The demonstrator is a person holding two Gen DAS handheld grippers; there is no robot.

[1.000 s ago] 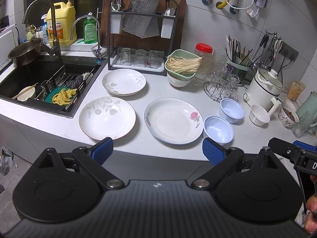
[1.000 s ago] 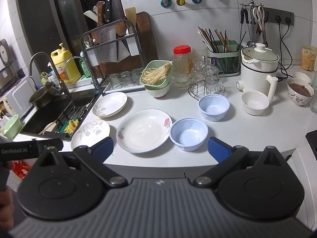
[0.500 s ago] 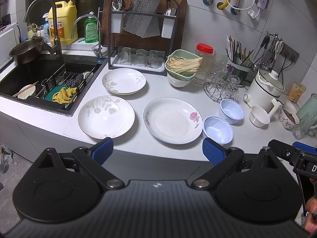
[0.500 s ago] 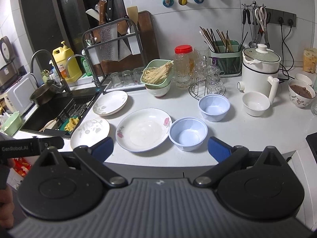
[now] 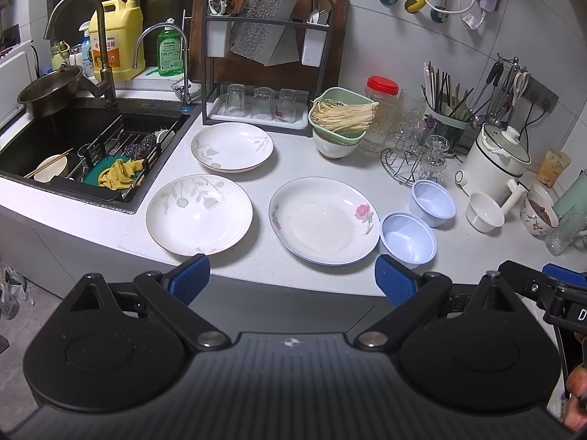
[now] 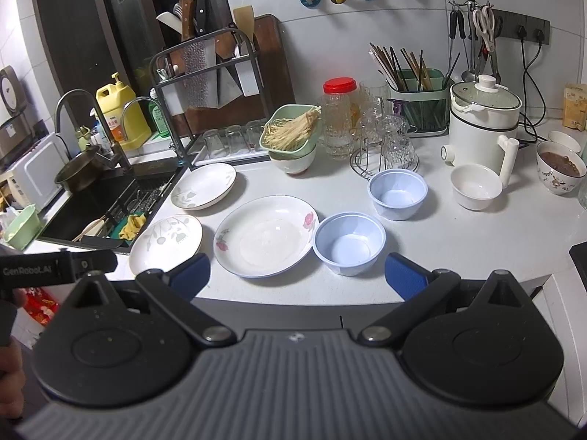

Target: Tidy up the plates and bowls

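Both spread wide and holding nothing: left claw [image 5: 291, 279] and right claw [image 6: 297, 270], short of the bench [image 6: 458, 234] edge. Rose plate [image 6: 266, 236] at 12 o'clock from the right claw, near blue bowl [image 6: 349, 242] touching its rim at 3 o'clock, leaf plate [image 5: 199, 214] at 9 o'clock.

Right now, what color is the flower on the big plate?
Pink, on the big plate; left wrist view shows it best.

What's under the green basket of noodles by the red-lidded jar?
The green basket sits in a white bowl on the counter. The bowl's inside is covered, so its contents cannot be seen.
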